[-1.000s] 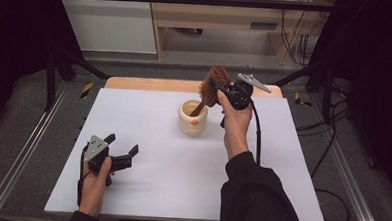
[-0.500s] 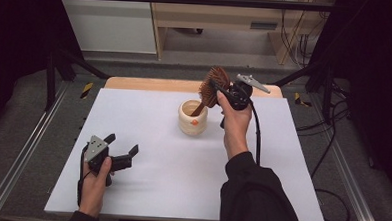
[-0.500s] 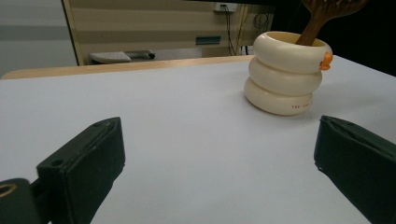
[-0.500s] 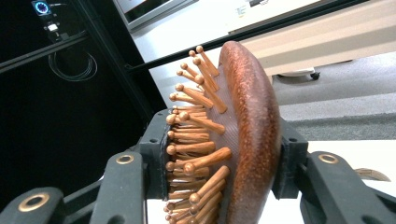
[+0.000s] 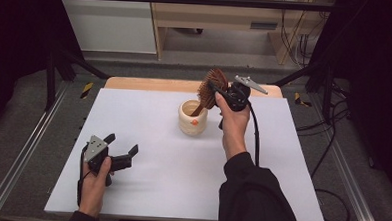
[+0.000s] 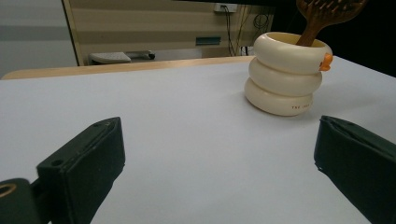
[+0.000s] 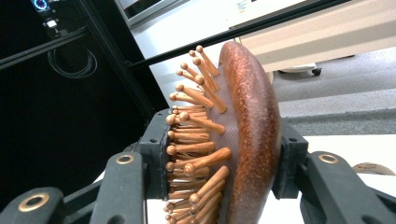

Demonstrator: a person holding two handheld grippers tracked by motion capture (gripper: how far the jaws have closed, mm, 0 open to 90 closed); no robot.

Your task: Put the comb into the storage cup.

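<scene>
A cream ringed cup [image 5: 192, 117] with a small orange mark stands near the middle of the white table [image 5: 150, 188]. A wooden hairbrush [image 5: 211, 88] leans out of it, handle down inside the cup, head up to the right. My right gripper [image 5: 216, 89] is shut on the brush head; its jaws press the bristle side and the smooth back [image 7: 252, 135]. Down at the front left, my left gripper [image 5: 121, 146] rests low over the table, open and holding nothing. Its view looks across the board at the cup [image 6: 285, 74] and the brush handle [image 6: 312, 32].
A bare wooden strip [image 5: 150, 83] runs along the table's far edge. Black frame posts [image 5: 61, 59] stand at both sides, with cables on the floor at the right [image 5: 328, 126]. A pale cabinet [image 5: 108, 21] and a wooden bench lie beyond.
</scene>
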